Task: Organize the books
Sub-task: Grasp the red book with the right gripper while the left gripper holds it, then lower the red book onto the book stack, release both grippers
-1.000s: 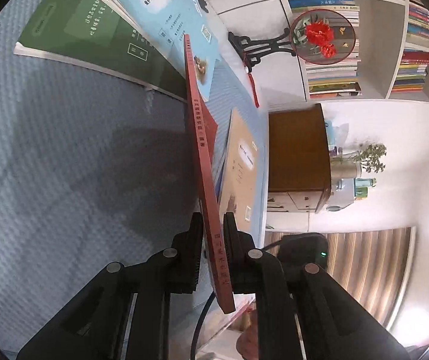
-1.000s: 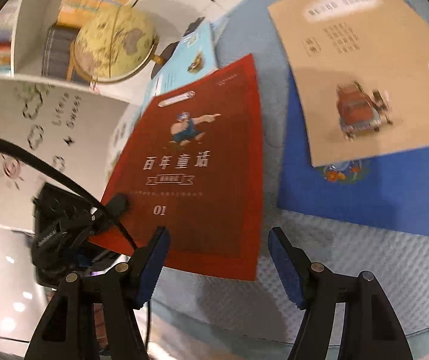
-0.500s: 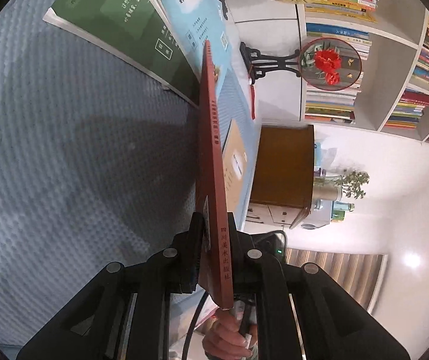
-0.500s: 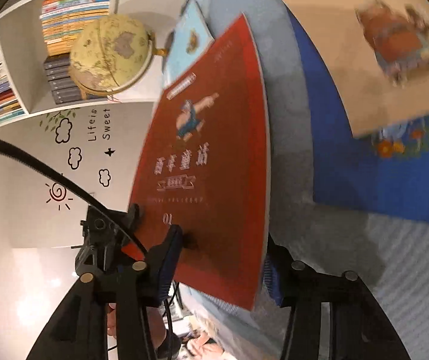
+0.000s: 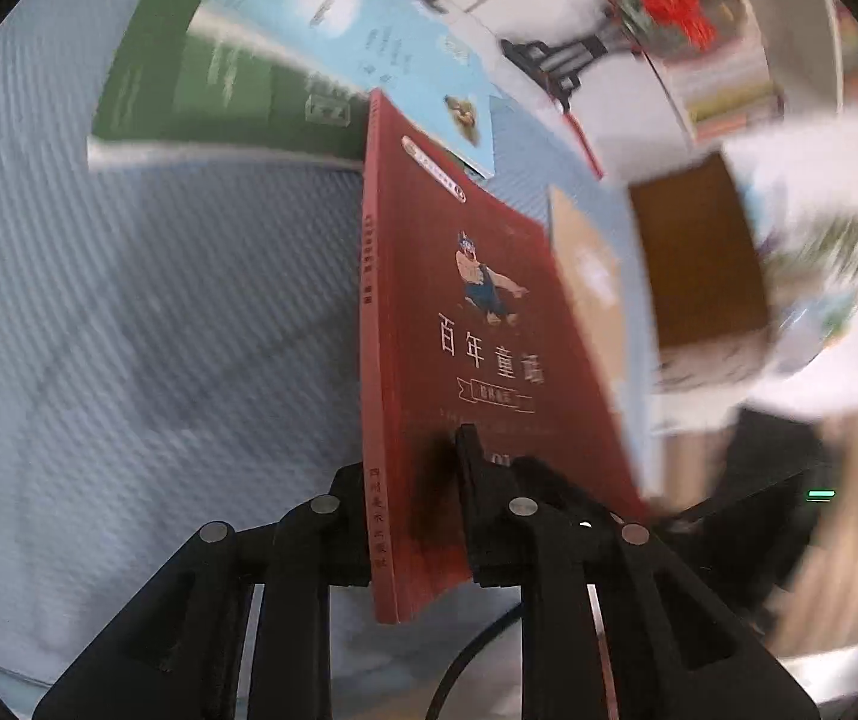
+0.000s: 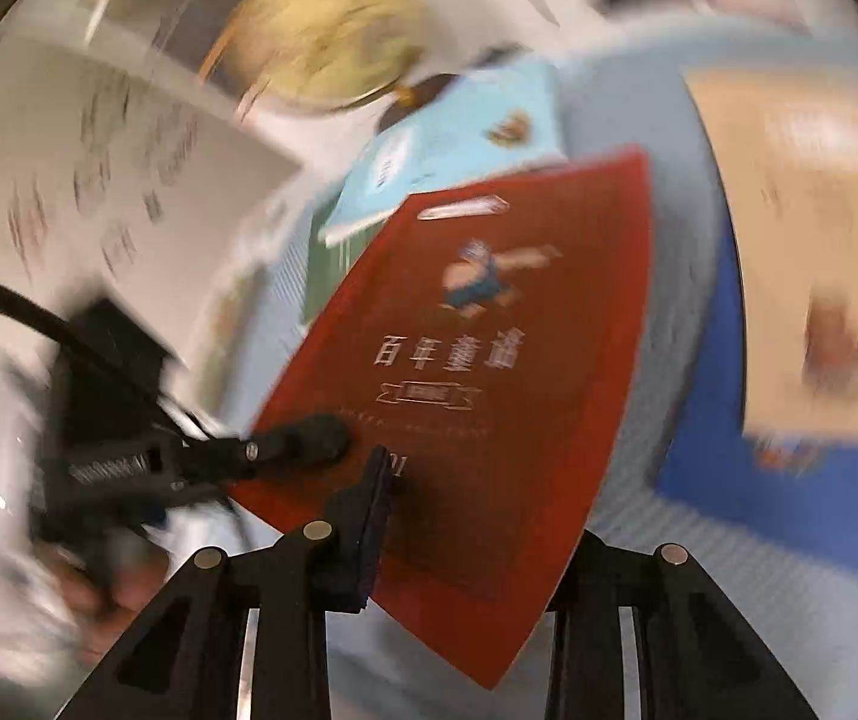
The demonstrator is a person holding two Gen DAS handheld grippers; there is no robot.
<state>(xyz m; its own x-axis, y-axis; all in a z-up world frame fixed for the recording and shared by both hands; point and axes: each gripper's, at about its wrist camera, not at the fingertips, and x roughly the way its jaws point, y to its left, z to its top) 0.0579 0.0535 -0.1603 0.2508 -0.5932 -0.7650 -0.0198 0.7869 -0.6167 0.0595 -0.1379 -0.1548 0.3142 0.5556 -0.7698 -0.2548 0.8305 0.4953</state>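
A red book (image 5: 489,324) with a cartoon figure on its cover hangs tilted above the blue-grey tablecloth (image 5: 129,330). My left gripper (image 5: 408,462) pinches its lower spine corner, and its jaws are opening. In the right wrist view the same red book (image 6: 489,348) lies between the fingers of my right gripper (image 6: 477,510), whose jaws are closing. One pad presses the cover and the other finger is hidden under the book. The left gripper's finger (image 6: 303,444) rests on the cover beside it.
A light blue book (image 5: 357,42) lies on a green book (image 5: 201,96) at the far side. A tan book (image 6: 807,240) lies on a blue book (image 6: 729,480) to the right. A globe (image 6: 321,36), shelves and a brown cabinet (image 5: 699,252) stand beyond the table.
The red book has swung from edge-on to cover-up in the left wrist view. My right gripper has moved in and closed on its lower edge. Both views are blurred by motion.
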